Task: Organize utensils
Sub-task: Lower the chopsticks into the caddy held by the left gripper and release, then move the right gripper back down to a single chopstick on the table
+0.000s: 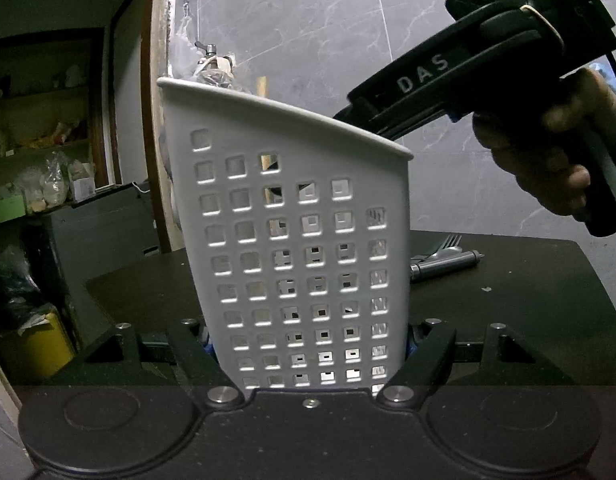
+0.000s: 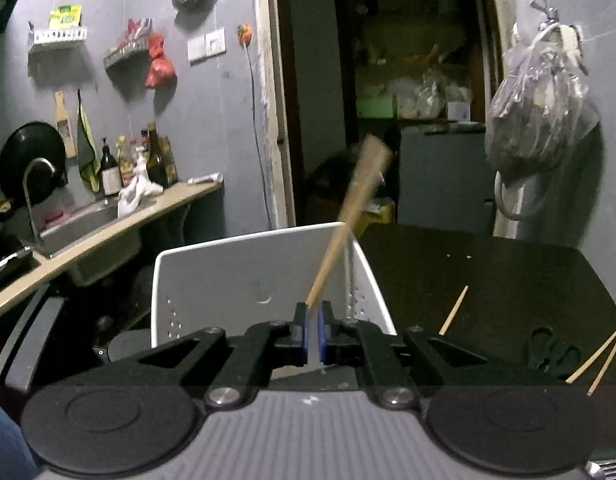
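Right wrist view: right gripper (image 2: 312,330) pinches a chopstick (image 2: 350,216) over the white holder (image 1: 303,240) (left gripper (image 1: 308,354) clamps its base); next, release it inside.

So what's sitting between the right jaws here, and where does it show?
A wooden chopstick, pinched at its thin end by the right gripper and slanting up over the white holder. The right wrist view shows it, blurred.
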A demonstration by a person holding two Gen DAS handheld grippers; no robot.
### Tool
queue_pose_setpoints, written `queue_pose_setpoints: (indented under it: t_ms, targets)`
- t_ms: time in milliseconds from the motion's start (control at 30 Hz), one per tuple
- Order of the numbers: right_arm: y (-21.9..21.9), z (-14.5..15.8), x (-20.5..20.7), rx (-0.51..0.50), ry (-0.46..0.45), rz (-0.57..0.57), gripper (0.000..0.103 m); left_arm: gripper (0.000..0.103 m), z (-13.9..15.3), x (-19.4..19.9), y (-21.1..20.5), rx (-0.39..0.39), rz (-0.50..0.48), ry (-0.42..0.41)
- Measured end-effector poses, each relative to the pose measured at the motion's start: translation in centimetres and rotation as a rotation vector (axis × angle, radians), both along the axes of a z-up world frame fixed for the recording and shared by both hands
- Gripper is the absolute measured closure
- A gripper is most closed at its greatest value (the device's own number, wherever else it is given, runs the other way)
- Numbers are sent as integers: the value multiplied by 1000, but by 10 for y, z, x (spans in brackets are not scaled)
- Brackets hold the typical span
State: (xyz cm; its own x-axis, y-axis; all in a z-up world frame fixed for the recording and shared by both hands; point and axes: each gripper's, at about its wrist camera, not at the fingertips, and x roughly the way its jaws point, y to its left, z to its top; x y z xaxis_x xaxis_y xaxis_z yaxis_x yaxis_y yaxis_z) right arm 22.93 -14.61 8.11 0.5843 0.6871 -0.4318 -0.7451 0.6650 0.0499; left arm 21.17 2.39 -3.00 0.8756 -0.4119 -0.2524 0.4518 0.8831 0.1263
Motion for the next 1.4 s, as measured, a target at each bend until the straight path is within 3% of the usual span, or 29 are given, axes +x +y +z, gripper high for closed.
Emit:
queue_pose_setpoints:
  t_ms: [200, 233, 367, 567, 667, 767, 1000, 1400]
  targets:
    - [-3, 3, -5, 15, -2, 13, 93, 26, 0, -3, 0, -3, 0, 2]
    - [-8, 5, -4, 29, -1, 10, 88, 26, 0, -3, 1, -4, 1, 2]
    - [-33, 14, -7, 114, -13, -19, 53, 26, 1, -3, 1, -4, 1, 3]
    - [-74, 26, -11, 196, -54, -144, 14, 26, 2, -7, 5, -2, -5, -4]
    - [-92, 26, -3, 223, -51, -216, 3, 26, 3, -11, 6, 0, -3, -2]
    - [-102, 20, 10, 233, -19, -276, 0, 26, 4, -15, 7, -4, 1, 0]
    - [-91, -6, 76, 169, 166, -377, 0, 26, 5, -19, 8, -23, -4, 4]
    - [-30, -57, 211, 68, 427, -396, 0, 26, 6, -14, 10, -20, -8, 6]
